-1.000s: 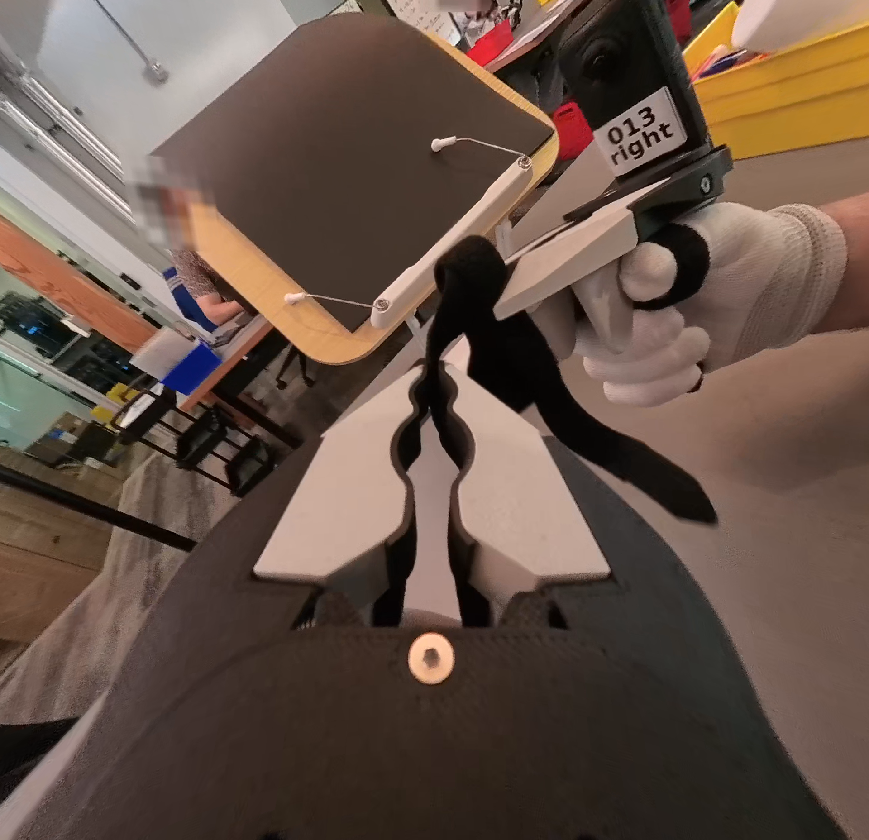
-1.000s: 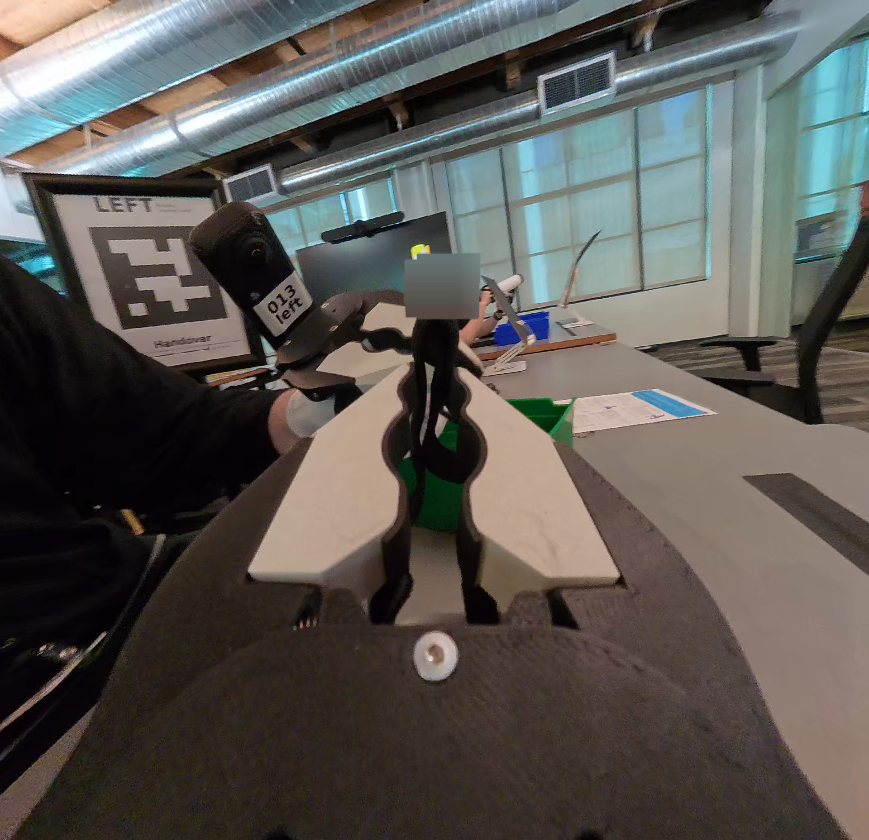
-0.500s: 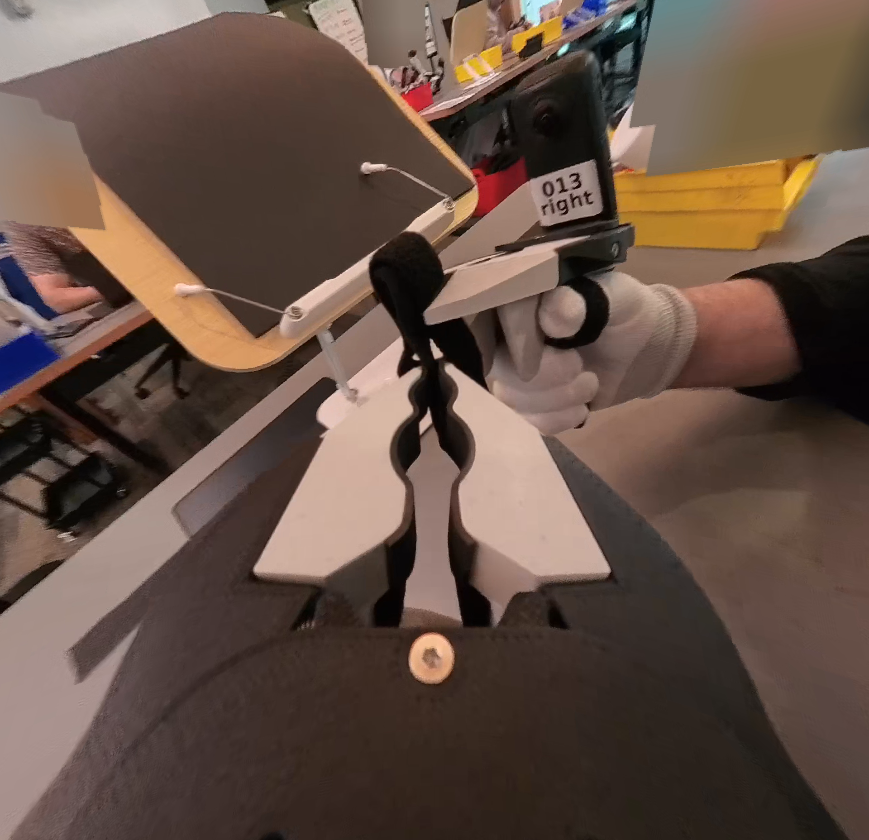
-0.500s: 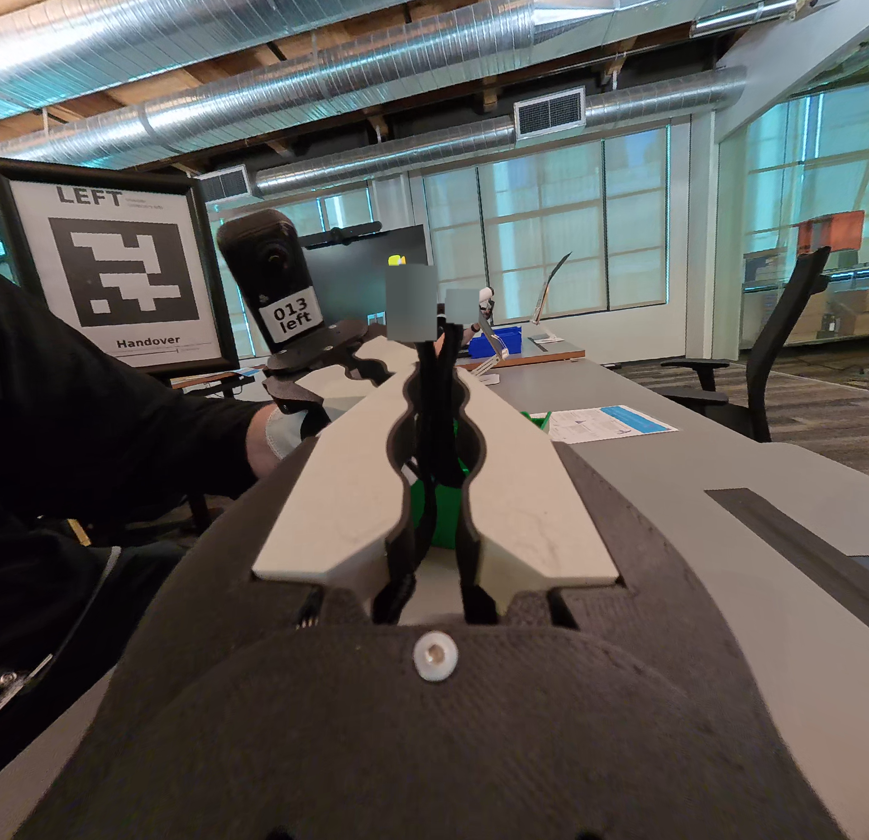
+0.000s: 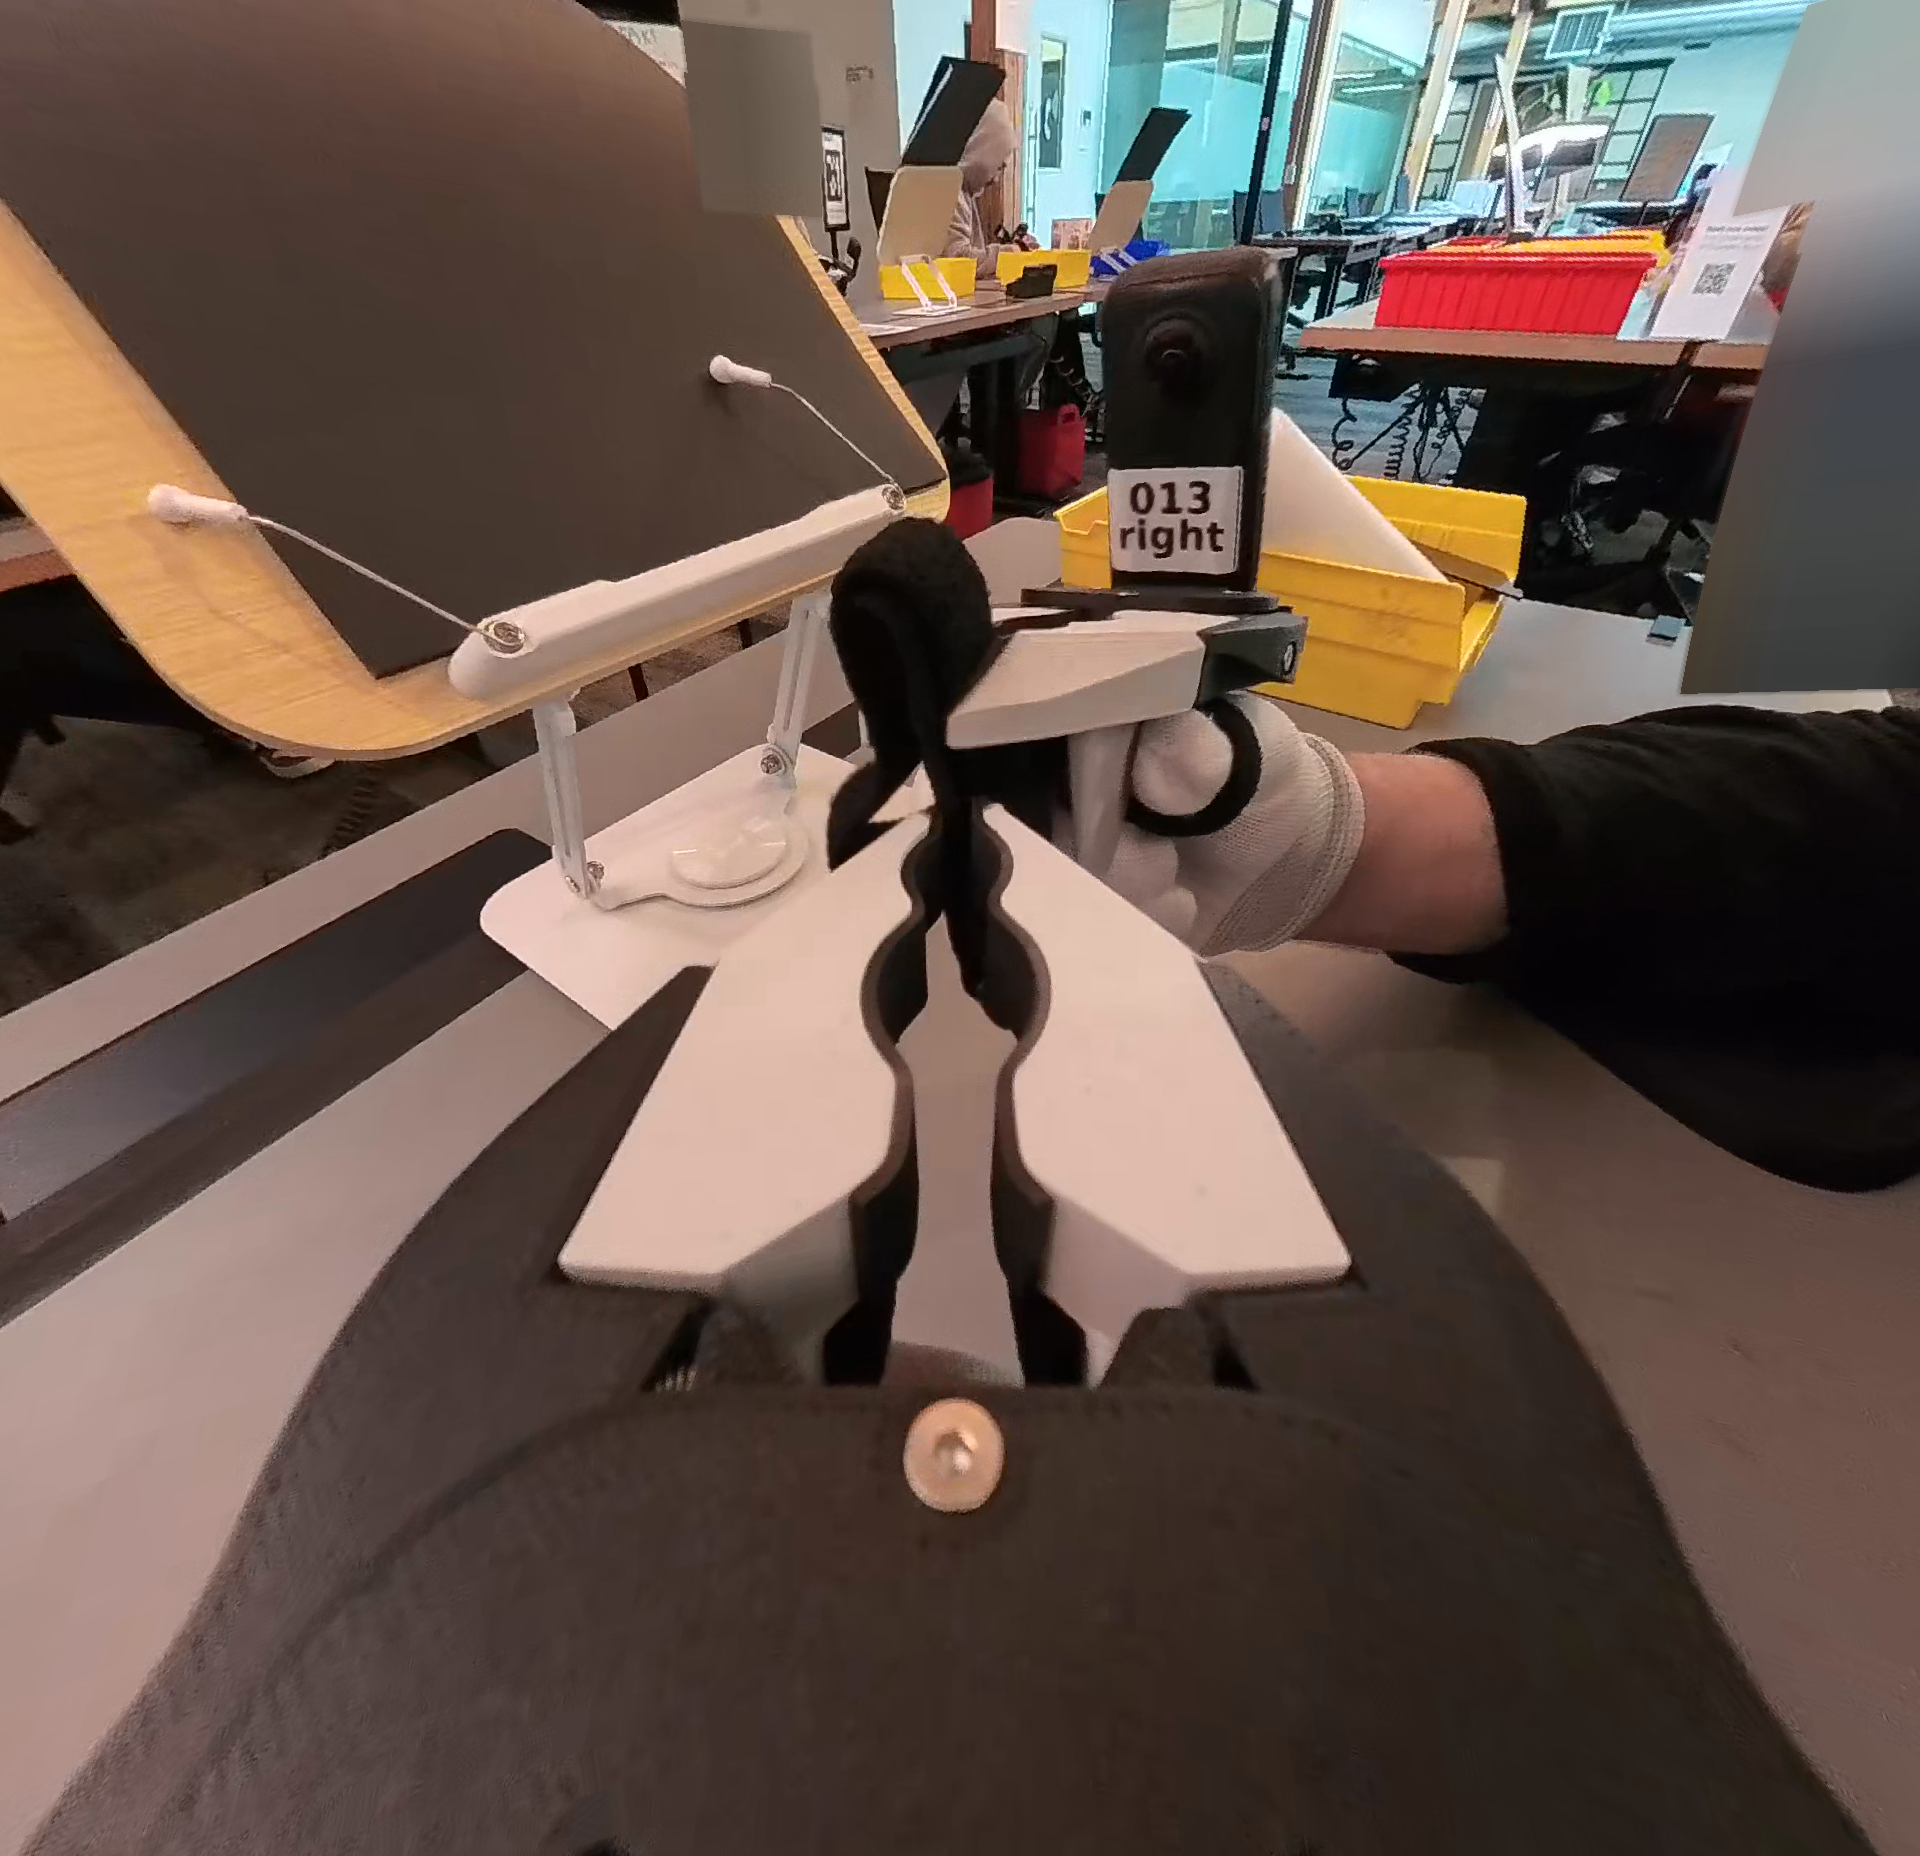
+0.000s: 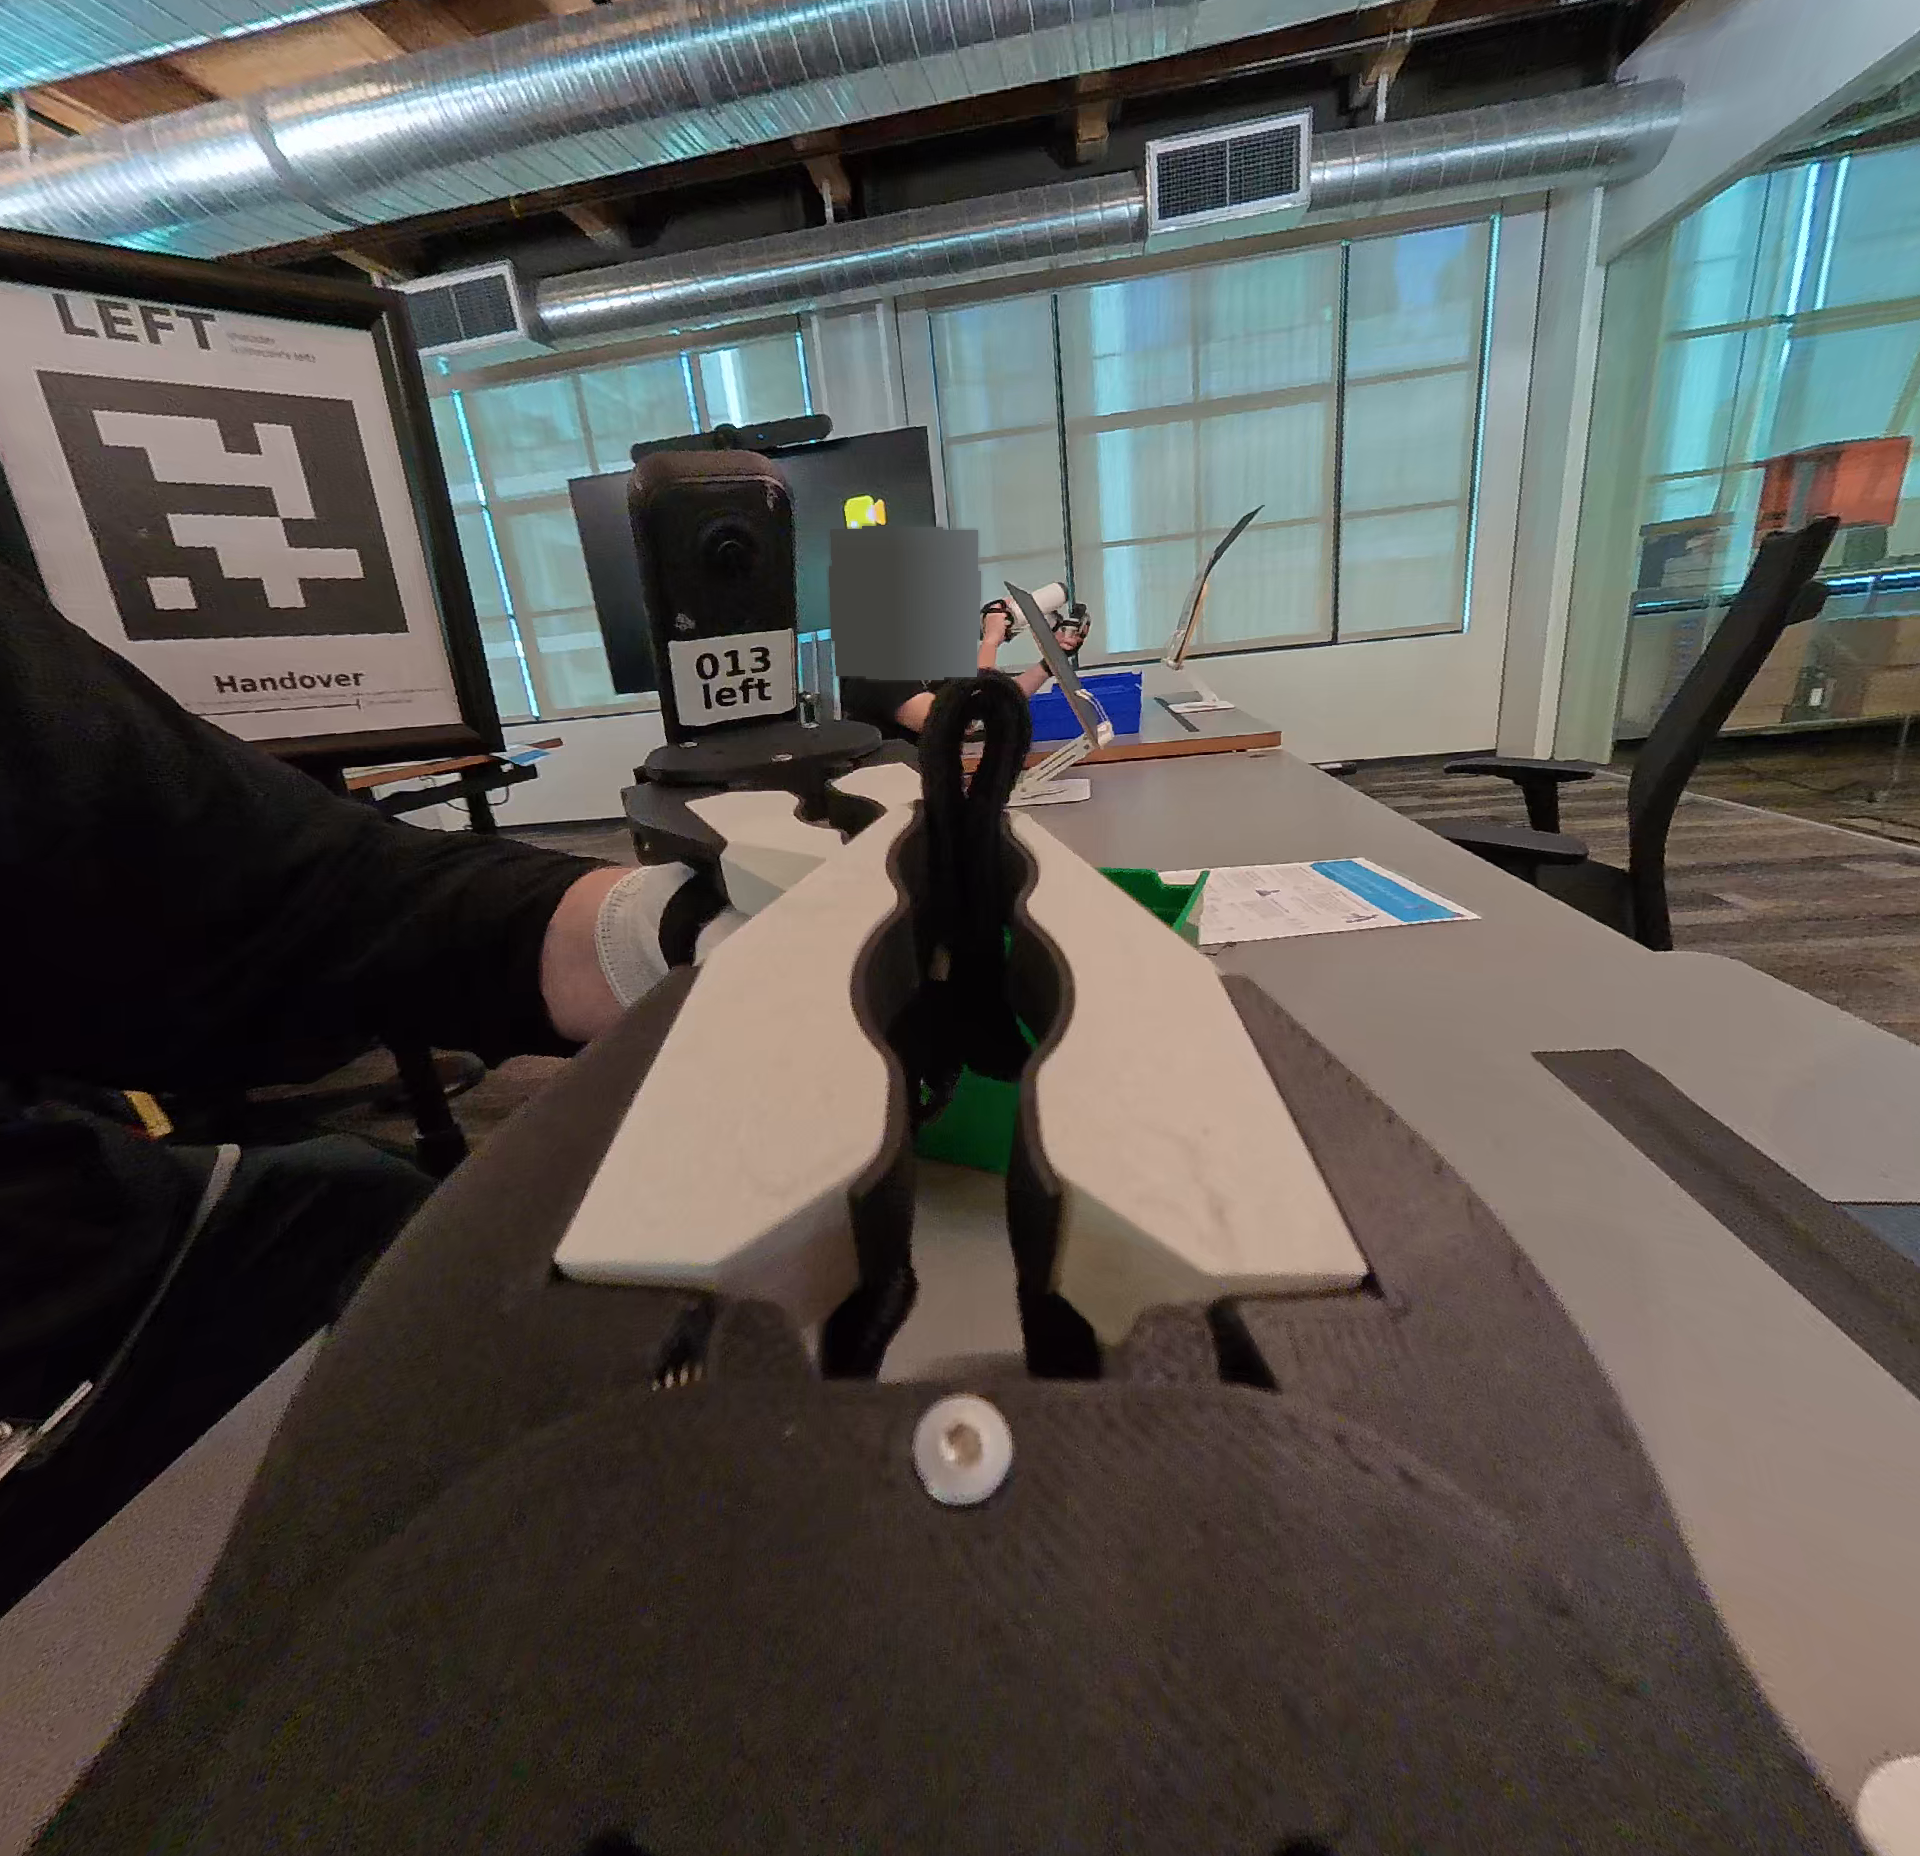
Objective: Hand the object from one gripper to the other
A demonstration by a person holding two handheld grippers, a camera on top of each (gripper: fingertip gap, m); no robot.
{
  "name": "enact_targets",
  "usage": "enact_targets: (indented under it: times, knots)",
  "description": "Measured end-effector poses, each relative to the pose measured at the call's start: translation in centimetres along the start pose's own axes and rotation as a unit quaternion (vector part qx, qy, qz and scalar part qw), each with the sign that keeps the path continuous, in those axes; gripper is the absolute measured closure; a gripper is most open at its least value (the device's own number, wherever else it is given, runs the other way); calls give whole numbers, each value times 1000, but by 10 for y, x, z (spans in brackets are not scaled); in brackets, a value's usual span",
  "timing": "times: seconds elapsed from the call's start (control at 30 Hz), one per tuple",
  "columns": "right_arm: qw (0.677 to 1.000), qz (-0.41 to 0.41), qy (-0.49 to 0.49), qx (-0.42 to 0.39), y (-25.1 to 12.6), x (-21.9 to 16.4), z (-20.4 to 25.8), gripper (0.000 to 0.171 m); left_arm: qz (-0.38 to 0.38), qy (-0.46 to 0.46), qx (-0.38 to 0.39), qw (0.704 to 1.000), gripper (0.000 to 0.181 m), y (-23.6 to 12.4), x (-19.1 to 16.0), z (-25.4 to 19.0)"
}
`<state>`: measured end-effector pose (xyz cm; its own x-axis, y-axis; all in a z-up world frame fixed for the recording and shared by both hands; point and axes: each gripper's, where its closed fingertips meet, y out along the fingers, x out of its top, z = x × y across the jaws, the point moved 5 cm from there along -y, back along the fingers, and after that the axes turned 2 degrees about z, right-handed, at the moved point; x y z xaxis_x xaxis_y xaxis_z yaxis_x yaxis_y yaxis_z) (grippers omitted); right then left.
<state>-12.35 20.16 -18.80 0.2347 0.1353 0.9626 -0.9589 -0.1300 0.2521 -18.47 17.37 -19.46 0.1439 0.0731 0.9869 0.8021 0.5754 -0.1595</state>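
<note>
I am in the middle of the handover, and both of my tools have hold of the same thing. The object is a limp black fabric strap [image 5: 914, 653], folded into a loop, and it hangs in the air above the grey worktop [image 5: 1558, 1131], not resting on anything.

My left hand-held gripper [image 5: 951, 876] is narrowed down on the lower part of the strap; in the left wrist view the black cloth runs between the white fingers [image 5: 790, 1058] and a short tail sticks out to the side near the tips. My right hand-held gripper [image 6: 961, 850] is also closed on the strap: in its own view the doubled cloth sits pinched between the two white fingers [image 6: 1132, 1058], with the loop rising just past the tips. From the left view the right tool comes in from the side, my white-gloved hand [image 5: 1236, 840] wrapped around its grip, its tips meeting the strap just below the rounded top of the loop.

So, as I judge it, the reach and the second grasp are done. What is left is for one gripper to let go and draw away so the other carries the strap alone. Which one is the giver I cannot tell from this.

A green bin [image 6: 961, 1120] stands on the worktop beyond my right tool.
</note>
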Motion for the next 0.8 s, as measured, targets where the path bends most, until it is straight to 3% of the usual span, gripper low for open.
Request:
enact_targets:
  times: [0.3,0.57,0.67,0.8]
  knots:
    - [1000,2,7,14,3,-3,3,158,-14,-24,-24,999,181,4,-2,-7]
    - [993,41,-98,-57,0,1,-1,164,-10,-26,19,999,161,-8,0,8]
    - [968,105,-180,-143,0,-6,-13,164,-9,-25,52,998,153,-18,8,14]
    - [924,153,-288,-199,7,-12,-10,164,-11,-18,97,995,145,-17,18,16]
